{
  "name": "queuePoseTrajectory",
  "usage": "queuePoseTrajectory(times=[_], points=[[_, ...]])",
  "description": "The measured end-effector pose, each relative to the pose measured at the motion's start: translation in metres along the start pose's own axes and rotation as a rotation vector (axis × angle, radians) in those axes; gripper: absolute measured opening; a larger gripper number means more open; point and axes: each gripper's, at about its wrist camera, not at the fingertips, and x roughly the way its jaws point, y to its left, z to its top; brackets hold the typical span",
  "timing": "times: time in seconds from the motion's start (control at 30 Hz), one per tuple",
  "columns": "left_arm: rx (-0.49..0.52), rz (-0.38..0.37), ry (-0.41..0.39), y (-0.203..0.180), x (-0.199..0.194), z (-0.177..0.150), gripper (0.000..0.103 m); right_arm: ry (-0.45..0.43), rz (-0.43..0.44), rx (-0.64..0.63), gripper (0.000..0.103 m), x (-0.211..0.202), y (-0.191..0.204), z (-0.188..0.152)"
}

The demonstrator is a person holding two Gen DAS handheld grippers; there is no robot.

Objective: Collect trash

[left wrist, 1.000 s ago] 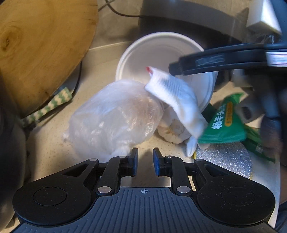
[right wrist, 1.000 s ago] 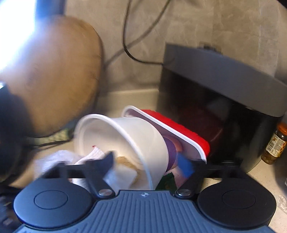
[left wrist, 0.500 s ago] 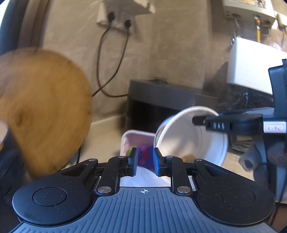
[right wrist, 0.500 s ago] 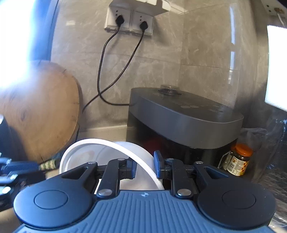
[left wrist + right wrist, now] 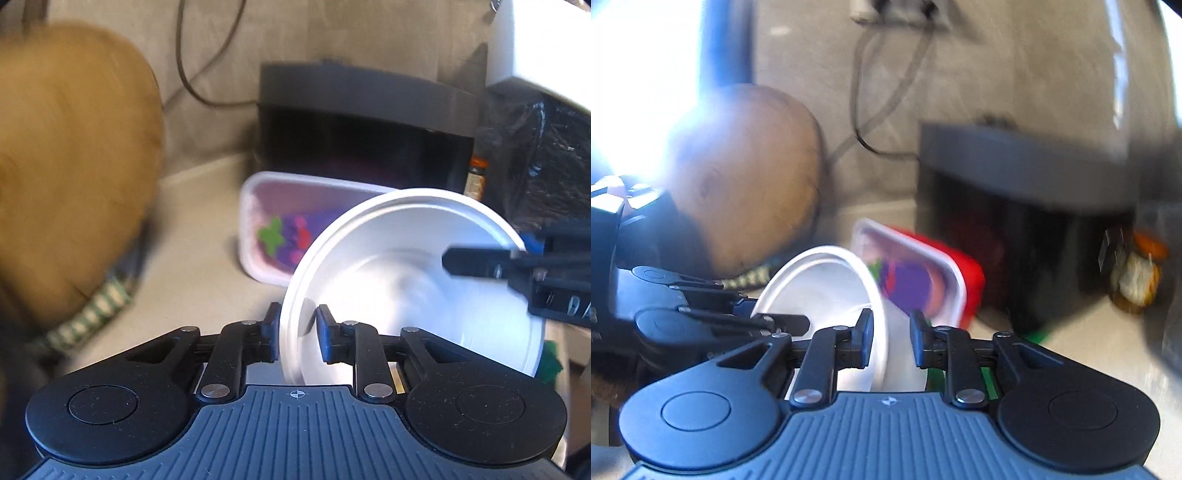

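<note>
Both grippers have a piece of the same white paper bowl (image 5: 406, 280) right now. Left gripper (image 5: 297, 334) has the bowl's rim running between its two fingers, one pad outside the wall and one inside, gap narrow; the wall looks pinched, though the blur makes it hard to swear the pads are pressing. Right gripper (image 5: 889, 341) is doing the same on the opposite side of the rim: the bowl wall passes straight between its fingers, and its jaws are easing open a touch while the rim stays between them. In the left wrist view the right gripper's dark fingers come in from the right edge and reach the far rim. The bowl is tipped on its side, mouth facing the left camera, held up off the pale countertop (image 5: 199, 254), just in front of both cameras. Right behind it sits a clear plastic container (image 5: 280, 221) with purple, green and red bits inside, which has a red base in the right wrist view. Behind that is a black appliance (image 5: 365, 122) against the wall, with a small jar with an orange lid (image 5: 1137, 273) beside it. A round wooden board (image 5: 70, 166) leans on the left, blurry.
</note>
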Motion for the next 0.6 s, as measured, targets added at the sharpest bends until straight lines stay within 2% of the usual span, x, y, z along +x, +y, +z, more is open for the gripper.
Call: queuePoseTrajectory(times=[0.07, 0.1, 0.17, 0.2, 0.23, 0.27, 0.3, 0.33, 0.37, 0.43, 0.53, 0.6], points=[[-0.007, 0.002, -0.025, -0.005, -0.002, 0.006, 0.021, -0.007, -0.020, 0.018, 0.022, 0.003, -0.007, -0.001], [0.014, 0.010, -0.069, -0.012, -0.010, 0.012, 0.018, -0.029, -0.025, 0.044, 0.022, 0.002, -0.012, 0.001], [0.061, 0.006, -0.236, -0.026, -0.047, 0.017, 0.017, -0.122, -0.005, 0.102, 0.023, -0.015, -0.021, 0.003], [0.098, -0.015, -0.336, -0.034, -0.072, 0.013, 0.022, -0.179, 0.027, 0.115, 0.023, -0.028, -0.025, -0.001], [0.179, -0.010, -0.462, -0.043, -0.094, 0.002, 0.023, -0.246, 0.071, 0.110, 0.023, -0.041, -0.028, -0.008], [0.276, 0.034, -0.587, -0.052, -0.103, -0.011, 0.023, -0.312, 0.105, 0.091, 0.023, -0.051, -0.029, -0.018], [0.357, 0.109, -0.631, -0.061, -0.098, -0.019, 0.022, -0.321, 0.087, 0.073, 0.023, -0.047, -0.028, -0.023], [0.407, 0.158, -0.579, -0.067, -0.086, -0.019, 0.016, -0.277, 0.054, 0.079, 0.023, -0.034, -0.028, -0.023], [0.405, 0.149, -0.493, -0.069, -0.072, -0.017, 0.015, -0.225, 0.036, 0.116, 0.023, -0.021, -0.031, -0.022], [0.335, 0.073, -0.356, -0.063, -0.051, -0.016, 0.018, -0.172, 0.051, 0.172, 0.023, -0.004, -0.035, -0.023], [0.318, 0.081, -0.315, -0.055, -0.039, -0.028, 0.017, -0.176, 0.030, 0.108, 0.023, -0.001, -0.025, -0.027], [0.267, 0.086, -0.291, -0.046, -0.033, -0.026, 0.014, -0.173, 0.021, 0.073, 0.025, -0.001, -0.022, -0.029]])
